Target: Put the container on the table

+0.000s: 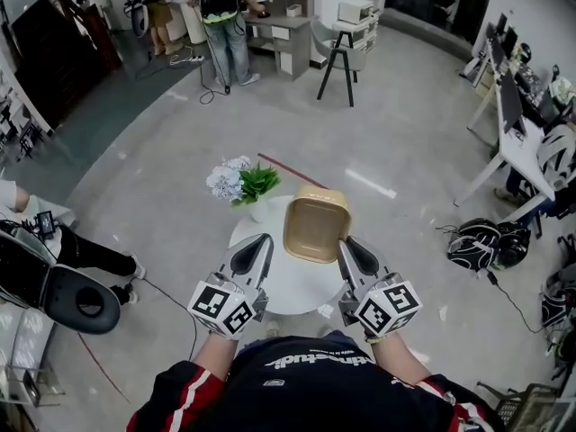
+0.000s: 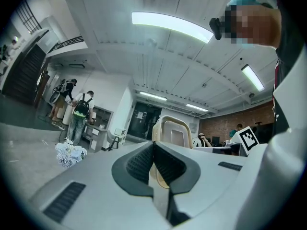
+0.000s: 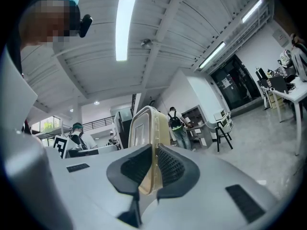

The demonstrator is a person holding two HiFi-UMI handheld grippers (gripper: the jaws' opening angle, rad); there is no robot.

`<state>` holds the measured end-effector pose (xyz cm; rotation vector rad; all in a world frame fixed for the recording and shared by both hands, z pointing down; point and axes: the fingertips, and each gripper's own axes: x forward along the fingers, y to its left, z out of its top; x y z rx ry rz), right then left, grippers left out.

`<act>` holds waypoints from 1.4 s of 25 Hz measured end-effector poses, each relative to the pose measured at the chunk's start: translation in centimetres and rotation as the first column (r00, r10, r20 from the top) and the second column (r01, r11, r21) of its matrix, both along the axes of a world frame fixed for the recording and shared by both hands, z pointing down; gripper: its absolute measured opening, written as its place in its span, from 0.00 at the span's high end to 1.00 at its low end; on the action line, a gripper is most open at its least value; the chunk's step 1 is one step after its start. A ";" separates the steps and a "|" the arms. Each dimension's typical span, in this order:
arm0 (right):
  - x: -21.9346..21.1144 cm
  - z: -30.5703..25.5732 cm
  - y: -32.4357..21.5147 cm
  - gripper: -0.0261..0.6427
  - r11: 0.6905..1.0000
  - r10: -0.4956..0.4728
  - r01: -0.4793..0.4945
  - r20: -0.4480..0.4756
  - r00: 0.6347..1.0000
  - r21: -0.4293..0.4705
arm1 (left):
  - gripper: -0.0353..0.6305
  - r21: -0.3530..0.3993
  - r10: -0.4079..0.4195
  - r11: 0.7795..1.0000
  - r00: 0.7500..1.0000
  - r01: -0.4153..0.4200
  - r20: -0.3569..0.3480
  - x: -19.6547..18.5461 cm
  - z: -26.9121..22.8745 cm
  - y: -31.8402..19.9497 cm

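We hold the tan container (image 1: 317,226) tilted over the round white table (image 1: 292,288), left tongs (image 1: 267,241) and right tongs (image 1: 346,244) each clamped on opposite rims.

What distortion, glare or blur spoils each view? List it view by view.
Head view: mild wide-angle bend at the edges, even light, container and table sharp. Left gripper view: heavy fisheye, dark corners, ceiling strip light blown out. Right gripper view: same fisheye and dark corners, long ceiling lamp glaring, container rim crisp between the jaws.
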<state>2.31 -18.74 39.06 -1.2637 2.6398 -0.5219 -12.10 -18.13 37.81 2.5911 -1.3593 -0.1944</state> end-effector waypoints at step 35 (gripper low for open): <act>1.2 10.3 -6.0 0.88 0.942 0.072 -0.036 0.096 0.993 -0.333 | 0.91 0.062 -0.026 0.998 1.000 0.026 0.011 1.3 4.6 -4.2</act>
